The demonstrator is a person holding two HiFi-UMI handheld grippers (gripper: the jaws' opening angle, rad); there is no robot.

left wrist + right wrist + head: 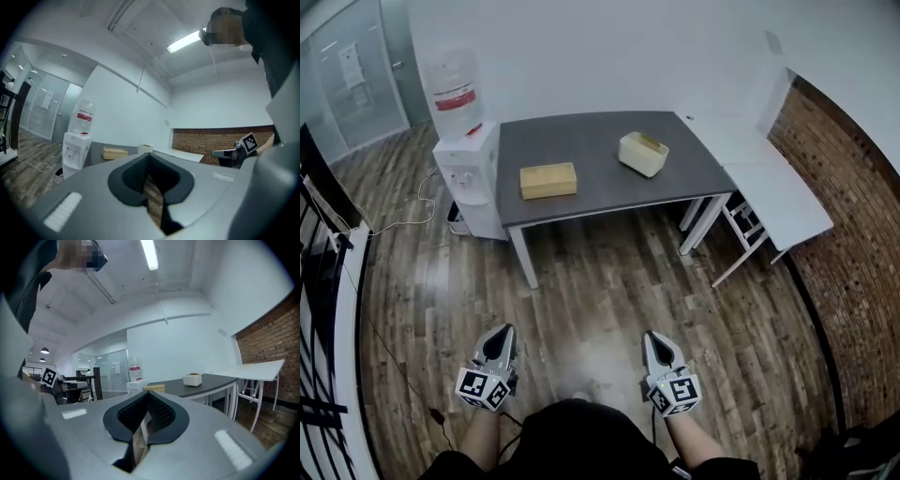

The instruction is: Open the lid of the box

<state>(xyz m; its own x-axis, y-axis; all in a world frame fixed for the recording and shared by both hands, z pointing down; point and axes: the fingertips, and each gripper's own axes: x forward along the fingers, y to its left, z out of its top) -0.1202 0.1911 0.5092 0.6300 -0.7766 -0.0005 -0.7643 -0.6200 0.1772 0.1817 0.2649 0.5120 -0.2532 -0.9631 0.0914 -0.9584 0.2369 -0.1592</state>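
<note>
The left gripper (pixel 499 334) and the right gripper (pixel 655 339) are both closed, with nothing between the jaws. The person holds them low, over the wood floor (pixel 600 291), well apart from the grey table (pixel 591 141).

On this table a tan box (pixel 548 180) lies near the front edge, lid down. A cream box (pixel 643 154) stands further back and to the right.

A water cooler (pixel 467 178) touches the table's left end and a white table (pixel 773 183) its right end, along the brick wall (pixel 853 244). A dark railing (pixel 321 281) borders the left side. A wide stretch of floor lies between the grippers and the table's front edge.
</note>
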